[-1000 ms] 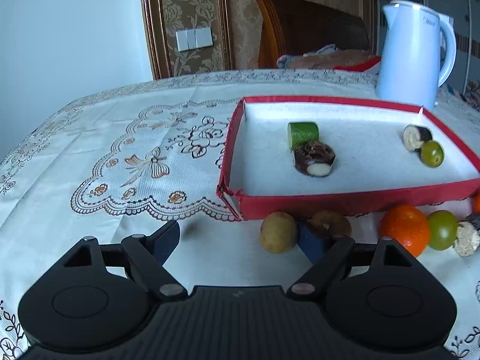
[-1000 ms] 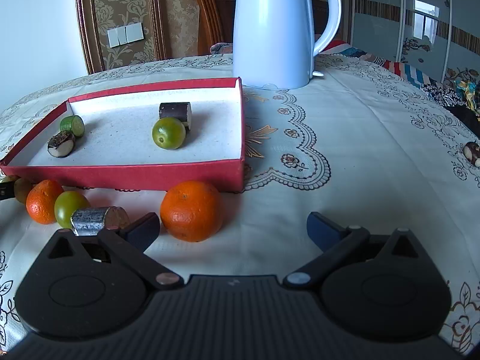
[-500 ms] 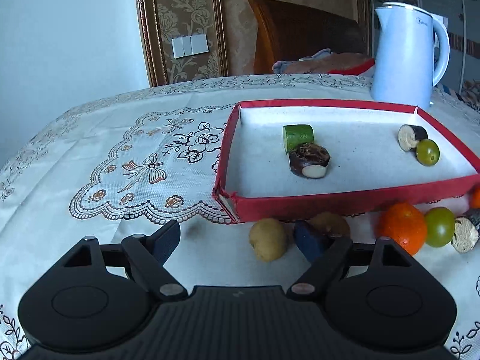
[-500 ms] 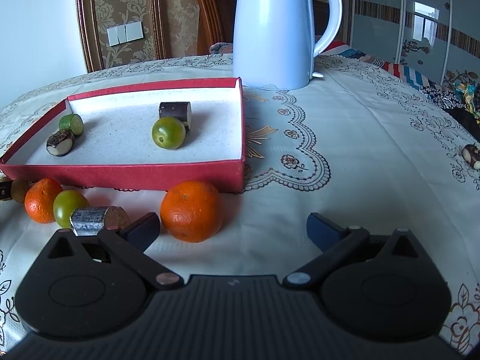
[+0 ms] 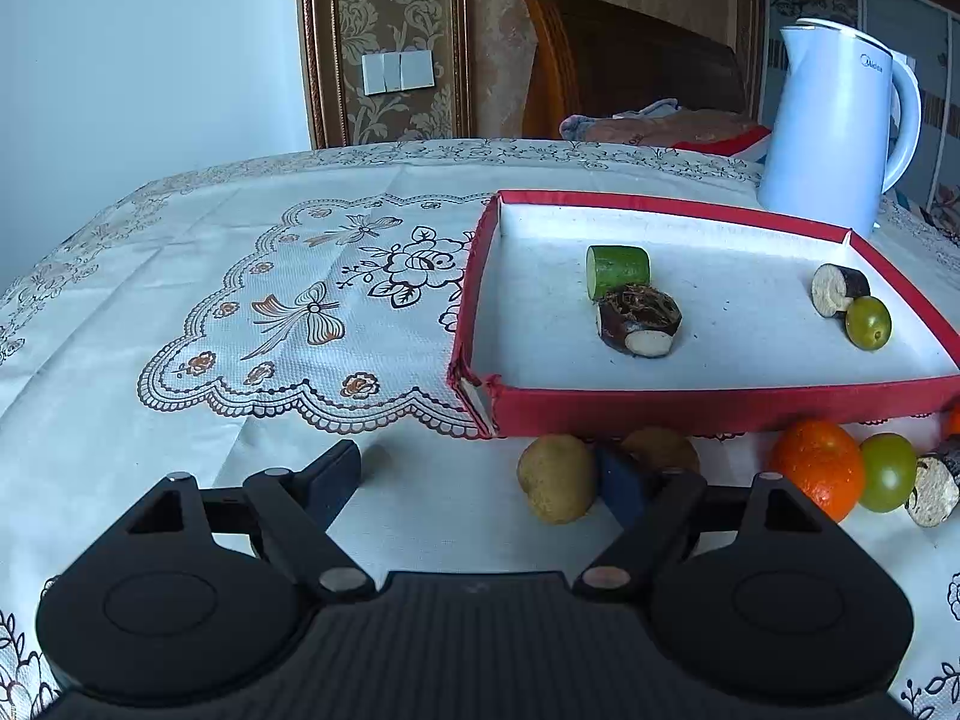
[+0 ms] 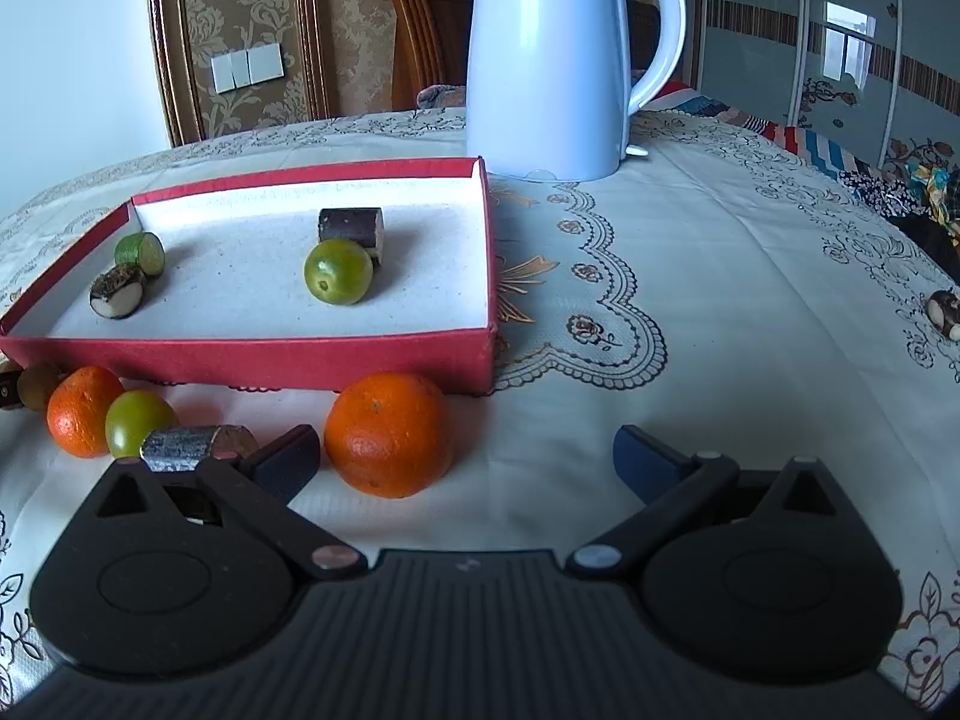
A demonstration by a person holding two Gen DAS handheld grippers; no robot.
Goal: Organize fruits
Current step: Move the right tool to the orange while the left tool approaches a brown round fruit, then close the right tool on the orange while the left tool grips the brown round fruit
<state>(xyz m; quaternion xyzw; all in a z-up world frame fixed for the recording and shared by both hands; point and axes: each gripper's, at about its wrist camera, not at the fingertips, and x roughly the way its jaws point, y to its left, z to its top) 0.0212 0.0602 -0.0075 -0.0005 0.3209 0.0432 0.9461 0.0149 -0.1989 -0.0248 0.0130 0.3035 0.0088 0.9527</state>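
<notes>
My left gripper [image 5: 480,483] stands open low over the tablecloth, in front of the red tray [image 5: 720,411]. A light brown kiwi [image 5: 555,477] lies between its fingers, right against the inner side of the right finger [image 5: 624,483]. A second brown kiwi [image 5: 660,450] sits just behind that finger. My right gripper [image 6: 468,468] is open too, with a large orange [image 6: 389,432] between its fingers, nearer the left one and untouched. The tray [image 6: 252,354] holds a cucumber piece [image 5: 618,267], a dark root slice [image 5: 639,318], a dark cylinder [image 5: 837,288] and a green fruit [image 5: 868,322].
A small orange [image 6: 84,411], a green fruit [image 6: 138,423] and a grey-brown cane piece [image 6: 192,447] lie in front of the tray. A white kettle [image 6: 549,54] stands behind its right corner. Another dark slice [image 6: 945,312] lies far right. A wooden chair [image 5: 630,66] stands beyond the table.
The left wrist view swayed slightly left and back again; the kiwi stays beside the right finger. Nothing was taken hold of. The right gripper has not moved.
</notes>
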